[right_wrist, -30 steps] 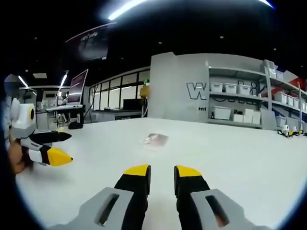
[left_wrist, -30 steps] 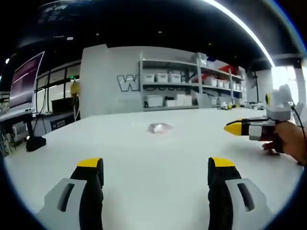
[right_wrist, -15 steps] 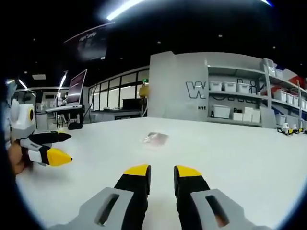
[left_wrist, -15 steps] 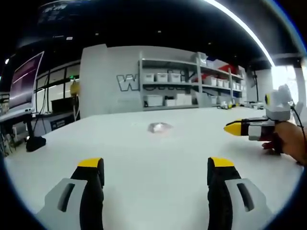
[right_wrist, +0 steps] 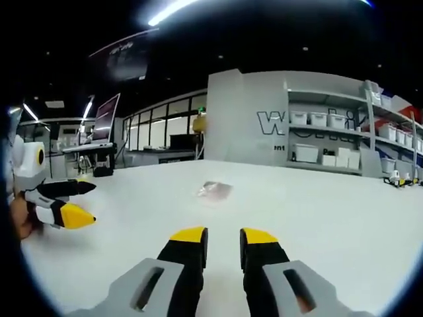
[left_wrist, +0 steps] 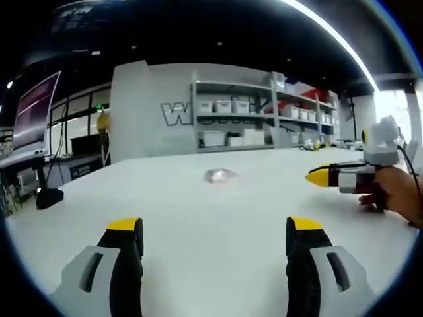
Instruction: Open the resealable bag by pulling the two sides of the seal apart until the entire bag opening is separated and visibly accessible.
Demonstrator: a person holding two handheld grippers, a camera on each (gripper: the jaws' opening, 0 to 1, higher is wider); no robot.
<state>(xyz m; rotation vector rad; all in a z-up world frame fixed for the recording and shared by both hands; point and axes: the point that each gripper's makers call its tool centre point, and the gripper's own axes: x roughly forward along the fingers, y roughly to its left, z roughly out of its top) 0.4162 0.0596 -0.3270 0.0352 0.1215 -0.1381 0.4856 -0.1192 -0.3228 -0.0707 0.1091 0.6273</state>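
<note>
A small clear resealable bag (left_wrist: 219, 176) lies flat on the white table (left_wrist: 198, 211), far ahead of both grippers. It has something pinkish inside, and the same bag (right_wrist: 214, 191) appears in the right gripper view. My left gripper (left_wrist: 215, 228) hovers low over the table, open wide with nothing between its jaws. My right gripper (right_wrist: 223, 236) is open by only a narrow gap and holds nothing. Held by a hand (left_wrist: 400, 195), the right gripper (left_wrist: 324, 177) enters the left gripper view from the right. The left gripper (right_wrist: 66, 201) sits at the left of the right gripper view, fingers spread.
Shelves with white bins (left_wrist: 244, 122) stand behind the table against a grey wall. A monitor on a stand (left_wrist: 33, 112) and a dark object (left_wrist: 48, 196) sit at the table's left edge. Bare tabletop stretches between the grippers and the bag.
The right gripper has edged slightly left in the left gripper view. The bag and the left gripper's jaws have not changed.
</note>
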